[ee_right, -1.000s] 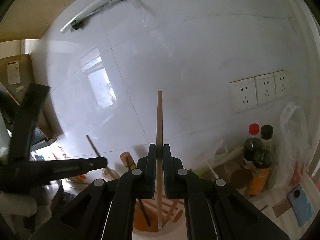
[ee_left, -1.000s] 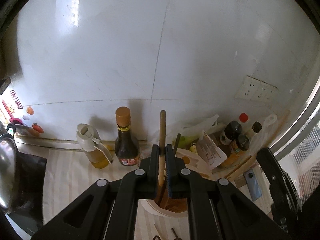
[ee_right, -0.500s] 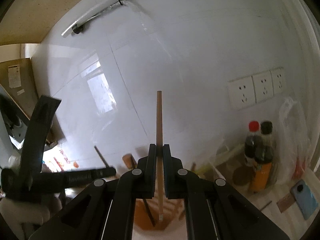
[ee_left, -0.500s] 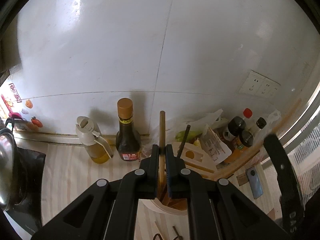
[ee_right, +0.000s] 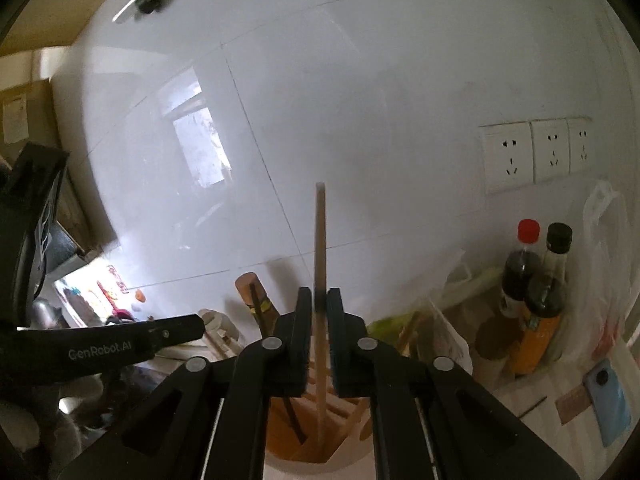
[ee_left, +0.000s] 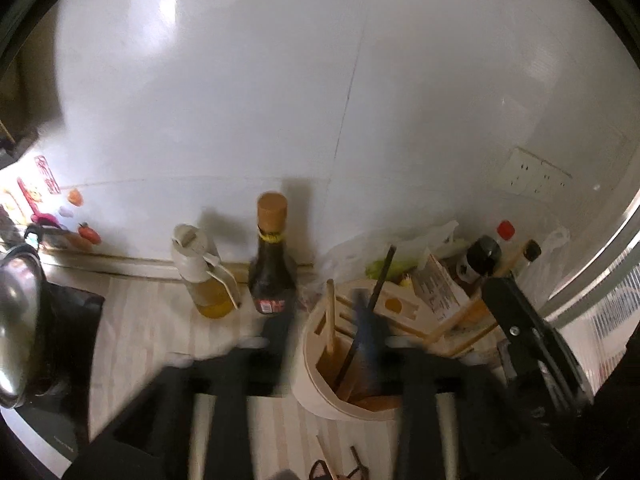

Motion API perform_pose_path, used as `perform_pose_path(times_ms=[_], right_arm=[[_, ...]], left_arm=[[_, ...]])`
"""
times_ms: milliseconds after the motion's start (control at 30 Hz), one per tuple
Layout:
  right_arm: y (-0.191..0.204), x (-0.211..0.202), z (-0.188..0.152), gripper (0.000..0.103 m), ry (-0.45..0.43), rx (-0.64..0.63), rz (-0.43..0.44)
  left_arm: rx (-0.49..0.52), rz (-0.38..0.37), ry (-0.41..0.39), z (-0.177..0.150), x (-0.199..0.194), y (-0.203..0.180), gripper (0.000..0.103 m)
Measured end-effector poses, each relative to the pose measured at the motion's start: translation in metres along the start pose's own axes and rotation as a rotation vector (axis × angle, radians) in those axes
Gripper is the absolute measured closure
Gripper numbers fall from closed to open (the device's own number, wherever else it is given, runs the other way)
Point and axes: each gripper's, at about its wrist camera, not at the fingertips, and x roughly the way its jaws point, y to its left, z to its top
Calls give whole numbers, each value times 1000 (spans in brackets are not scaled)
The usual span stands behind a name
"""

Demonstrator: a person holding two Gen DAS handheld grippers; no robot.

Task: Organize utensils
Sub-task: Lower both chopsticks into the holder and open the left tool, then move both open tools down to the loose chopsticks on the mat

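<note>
Right hand-held gripper [ee_right: 320, 300]: black, seen from behind along its fingers; the jaws have just been opening and now stand a little apart, with a light wooden chopstick [ee_right: 320, 264] between them; whether the pads touch it cannot be told.
Light wooden chopstick: thin, straight, pale and round; long axis upright, top end pointing up before the white tiled wall [ee_right: 360, 120], lower end down inside the holder.
Holder: a round pale wooden utensil holder [ee_left: 316, 392] with slotted compartments, standing on the striped pale counter [ee_left: 140, 320]; it also carries a second light chopstick [ee_left: 330, 316] leaning left and a dark thin stick [ee_left: 378, 280] leaning right.
Left hand-held gripper [ee_left: 324, 328]: black and blurred, pointing down over the holder; its jaws have just been opening and stand wide apart, one either side of the holder's rim, nothing clamped.
Counter behind: a dark sauce bottle with a brown cap [ee_left: 272, 264] and a clear oil bottle with a white spout [ee_left: 204, 276] stand side by side at the wall.
Far right: three white wall sockets [ee_right: 536, 152] above more dark bottles [ee_right: 536, 280]; a blue phone [ee_right: 608, 400] lies flat.
</note>
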Motion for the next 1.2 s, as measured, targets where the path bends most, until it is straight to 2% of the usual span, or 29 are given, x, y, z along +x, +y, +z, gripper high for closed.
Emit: perform_pose_path(times_ms=[33, 67, 100, 133, 167, 200, 233, 267, 300, 400, 433, 500, 567, 667, 867, 933, 1000, 1033, 1100, 1133, 1167, 1200], right_arm=[[-2, -4, 3, 77, -1, 12, 2], [-5, -9, 8, 65, -3, 22, 7], [-7, -14, 11, 57, -4, 29, 8], [-9, -19, 15, 55, -4, 38, 11], [-12, -27, 20, 51, -4, 47, 6], [-14, -31, 23, 48, -2, 51, -4], [-18, -37, 26, 45, 1, 62, -3], [-20, -42, 29, 38, 7, 70, -15], [-25, -48, 31, 31, 18, 79, -38], [-39, -65, 30, 20, 50, 98, -94], [-46, -72, 27, 17, 57, 105, -102], [-57, -81, 17, 5, 80, 105, -146], [-71, -89, 0, 1, 113, 106, -180], [-92, -90, -25, 0, 188, 106, -241], [-140, -70, -84, 1, 440, 123, -300], [-151, -58, -103, 10, 534, 117, -296], [-157, -47, -121, 32, 607, 105, -287], [-161, -40, -131, 34, 648, 94, -293], [-167, -28, -149, 41, 713, 81, -281], [-168, -23, -158, 41, 738, 73, -279], [-171, -16, -167, 41, 777, 59, -279], [-173, -13, -175, 41, 799, 52, -275]], left_arm=[[-10, 10, -21, 1, -6, 1, 33], [-16, 16, -39, 2, -11, 2, 26], [-15, 27, -62, 3, -18, 2, 25], [-13, 39, -71, 3, -22, 2, 25], [-13, 54, -78, 3, -27, 3, 21], [-13, 63, -83, 2, -30, 3, 9], [-13, 69, -89, 0, -31, 3, 4], [-12, 77, -99, -3, -34, 4, 0], [-11, 96, -107, -8, -37, 4, 0], [-1, 148, -105, -25, -42, 4, 0], [-4, 155, -100, -33, -42, 4, 0], [-7, 157, -74, -52, -39, 5, 0], [-3, 167, -40, -69, -32, 3, 0], [19, 186, 38, -99, -12, 0, 0], [1, 233, 227, -166, 35, -3, 0], [-11, 242, 285, -186, 49, -6, 0], [-34, 239, 345, -205, 65, -7, 2], [-43, 232, 367, -212, 71, -8, 4], [-57, 212, 426, -227, 86, -12, 15], [-63, 194, 464, -236, 96, -14, 19], [-70, 184, 491, -242, 103, -15, 29], [-73, 176, 515, -249, 110, -19, 33]])
